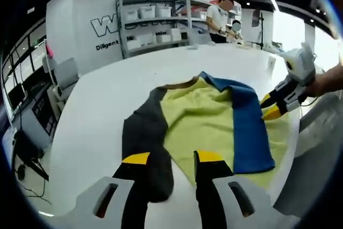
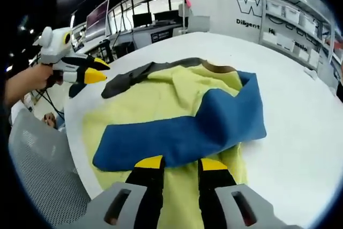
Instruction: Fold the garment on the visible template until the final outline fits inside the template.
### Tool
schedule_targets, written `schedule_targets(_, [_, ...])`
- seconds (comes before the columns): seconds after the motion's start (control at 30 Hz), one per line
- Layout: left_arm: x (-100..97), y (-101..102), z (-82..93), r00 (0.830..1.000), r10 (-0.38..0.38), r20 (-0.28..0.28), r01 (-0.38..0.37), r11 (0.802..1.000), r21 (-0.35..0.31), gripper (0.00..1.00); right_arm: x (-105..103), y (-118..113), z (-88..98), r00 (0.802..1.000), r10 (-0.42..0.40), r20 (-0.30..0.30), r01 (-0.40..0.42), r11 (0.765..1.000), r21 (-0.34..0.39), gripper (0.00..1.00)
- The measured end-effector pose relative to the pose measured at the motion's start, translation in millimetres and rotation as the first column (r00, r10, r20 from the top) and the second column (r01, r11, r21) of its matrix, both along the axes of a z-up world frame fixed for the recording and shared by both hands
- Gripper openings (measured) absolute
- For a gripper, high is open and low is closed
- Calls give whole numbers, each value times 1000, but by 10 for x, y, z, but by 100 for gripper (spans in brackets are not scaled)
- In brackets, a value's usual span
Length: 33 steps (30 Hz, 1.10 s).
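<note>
A garment with a yellow body (image 1: 201,124) lies flat on the white table (image 1: 102,116). Its dark grey sleeve (image 1: 143,138) runs down the left side, and its blue sleeve (image 1: 247,127) is folded across the body. My left gripper (image 1: 172,159) hovers open at the near end, its jaws straddling the grey sleeve's cuff and the body's edge. In the right gripper view, the blue sleeve (image 2: 187,130) crosses the yellow body (image 2: 155,100), with the grey sleeve (image 2: 136,76) behind. My right gripper (image 2: 181,163) is open over the hem. The other gripper (image 2: 92,69) hangs at the garment's left edge.
Shelves with white bins (image 1: 155,20) stand against the back wall, and a person (image 1: 220,20) works beside them. Desks with monitors (image 2: 139,22) lie beyond the table. A grey mesh chair (image 2: 43,170) sits close to the table's edge, and the right gripper (image 1: 270,105) enters from the right.
</note>
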<state>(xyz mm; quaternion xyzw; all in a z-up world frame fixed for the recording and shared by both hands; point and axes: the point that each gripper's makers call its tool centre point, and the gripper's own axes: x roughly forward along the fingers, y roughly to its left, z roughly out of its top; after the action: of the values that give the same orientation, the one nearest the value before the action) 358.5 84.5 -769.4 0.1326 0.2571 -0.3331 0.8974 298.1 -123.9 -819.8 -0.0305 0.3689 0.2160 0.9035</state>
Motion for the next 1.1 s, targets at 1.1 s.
schedule_targets(1.1, [-70, -169, 70, 994, -98, 38, 99, 994, -38, 39, 449, -841, 967, 964, -88, 252, 118, 987, -106, 0])
